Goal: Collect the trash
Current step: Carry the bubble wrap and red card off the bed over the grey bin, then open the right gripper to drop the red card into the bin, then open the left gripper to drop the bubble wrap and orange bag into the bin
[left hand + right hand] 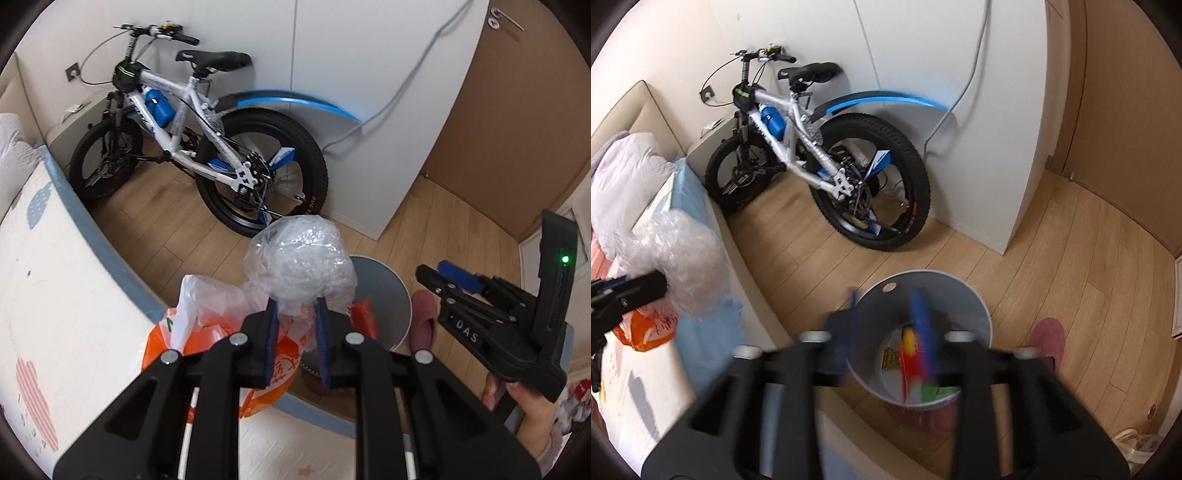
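Observation:
My left gripper (295, 310) is shut on a ball of clear bubble wrap (300, 259) and holds it up above the mat's edge; the wrap also shows in the right wrist view (677, 258). Under it lies an orange and white plastic bag (207, 332). A grey round trash bin (923, 332) stands on the floor, with colourful wrappers (908, 347) inside. My right gripper (890, 325) is open and blurred, right above the bin's mouth, with nothing between its fingers. In the left wrist view the right gripper (437, 275) sits to the right of the bin (384, 295).
A white and blue bicycle (192, 140) leans by the white wardrobe (369, 92). A padded play mat (55, 295) fills the left. Pink slippers (1049, 339) lie on the wood floor beside the bin. A brown door (517, 110) is at right.

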### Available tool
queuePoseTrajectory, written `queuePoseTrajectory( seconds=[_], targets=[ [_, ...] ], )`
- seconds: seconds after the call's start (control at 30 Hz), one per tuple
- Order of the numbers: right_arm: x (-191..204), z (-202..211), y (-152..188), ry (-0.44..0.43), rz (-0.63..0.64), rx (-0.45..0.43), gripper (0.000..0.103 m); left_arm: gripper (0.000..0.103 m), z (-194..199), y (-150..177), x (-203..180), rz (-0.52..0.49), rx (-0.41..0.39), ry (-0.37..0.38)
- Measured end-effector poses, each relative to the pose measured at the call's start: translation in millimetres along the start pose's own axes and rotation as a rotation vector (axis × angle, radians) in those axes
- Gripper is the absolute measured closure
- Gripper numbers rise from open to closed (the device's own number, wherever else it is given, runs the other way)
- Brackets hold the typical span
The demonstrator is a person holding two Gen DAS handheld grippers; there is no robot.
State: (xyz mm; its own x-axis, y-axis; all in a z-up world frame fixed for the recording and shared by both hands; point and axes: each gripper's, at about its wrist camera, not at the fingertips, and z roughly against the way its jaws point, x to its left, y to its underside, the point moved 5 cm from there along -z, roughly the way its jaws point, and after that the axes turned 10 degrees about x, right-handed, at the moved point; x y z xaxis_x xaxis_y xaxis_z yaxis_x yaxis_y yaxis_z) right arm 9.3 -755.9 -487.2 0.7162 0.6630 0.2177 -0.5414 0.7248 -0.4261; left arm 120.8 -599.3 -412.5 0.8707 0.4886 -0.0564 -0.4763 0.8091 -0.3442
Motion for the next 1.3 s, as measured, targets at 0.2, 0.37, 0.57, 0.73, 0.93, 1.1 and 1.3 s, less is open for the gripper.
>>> queuePoseTrajectory(
  seconds=[0.2,0.37,0.57,0.73,0.93,1.1,1.3],
  targets=[
    [-21,-7,3,0.087,-0.017,-0.052,0.051,0.085,-35,-10,-19,-0.065,0.045,0.041],
    [-37,-14,7,0.146,-0.026,-0.043,0.051,0.084,-68,-16,-44,-0.128,0.083,0.039],
    [-55,-16,10,0.118,-0.051,-0.054,0.051,0.068,-94,-16,-64,-0.196,0.151,0.026],
    [-59,-19,10,0.106,-0.068,-0.043,0.051,0.035,-98,-17,-63,-0.182,0.133,0.007],
    [-51,-16,10,0.099,-0.05,-0.059,0.051,0.035,-88,-13,-46,-0.126,0.127,-0.005],
    [-33,-10,9,0.062,-0.012,-0.079,0.051,0.035,-58,6,-6,-0.022,0.111,-0.034],
    [14,10,6,0.003,0.089,-0.117,0.051,0.035,-1,53,57,0.14,0.076,-0.092]
  ],
)
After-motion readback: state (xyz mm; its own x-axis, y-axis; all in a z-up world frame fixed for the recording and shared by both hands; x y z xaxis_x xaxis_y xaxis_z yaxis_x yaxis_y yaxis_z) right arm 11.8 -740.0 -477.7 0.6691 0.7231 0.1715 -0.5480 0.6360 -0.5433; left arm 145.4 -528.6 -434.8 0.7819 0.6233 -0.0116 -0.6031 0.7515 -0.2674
